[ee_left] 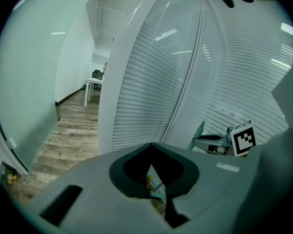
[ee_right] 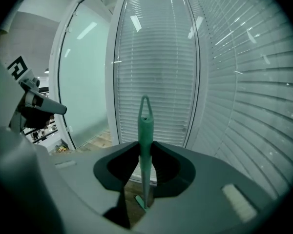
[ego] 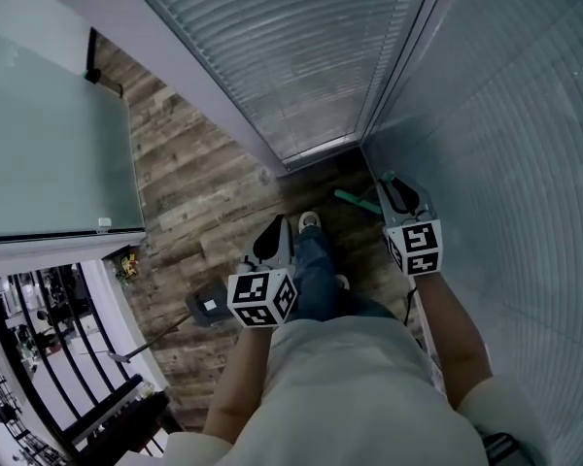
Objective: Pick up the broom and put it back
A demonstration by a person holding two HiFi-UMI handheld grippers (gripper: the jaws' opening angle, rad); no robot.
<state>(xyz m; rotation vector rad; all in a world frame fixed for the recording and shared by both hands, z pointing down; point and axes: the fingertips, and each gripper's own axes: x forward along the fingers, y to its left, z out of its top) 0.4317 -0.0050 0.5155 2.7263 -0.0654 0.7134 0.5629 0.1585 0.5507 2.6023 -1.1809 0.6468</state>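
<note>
The broom has a teal handle [ee_right: 145,130] with a hanging loop at its top end, and it stands upright between my right gripper's jaws. My right gripper [ee_right: 145,152] is shut on that handle. In the head view the right gripper [ego: 400,198] is near the corner of the blind-covered glass walls, and a short teal stretch of the broom [ego: 355,200] shows to its left. My left gripper [ego: 272,239] hangs over the wooden floor by the person's shoe, its jaws together and holding nothing. The left gripper view shows the right gripper [ee_left: 216,143] and its marker cube [ee_left: 244,138] to the right.
Glass walls with white blinds [ego: 301,56] meet in a corner ahead. A frosted glass panel [ego: 49,134] stands at the left. A grey dustpan-like thing with a long handle [ego: 209,306] lies on the wood floor [ego: 194,192]. A black rack [ego: 49,357] fills the lower left.
</note>
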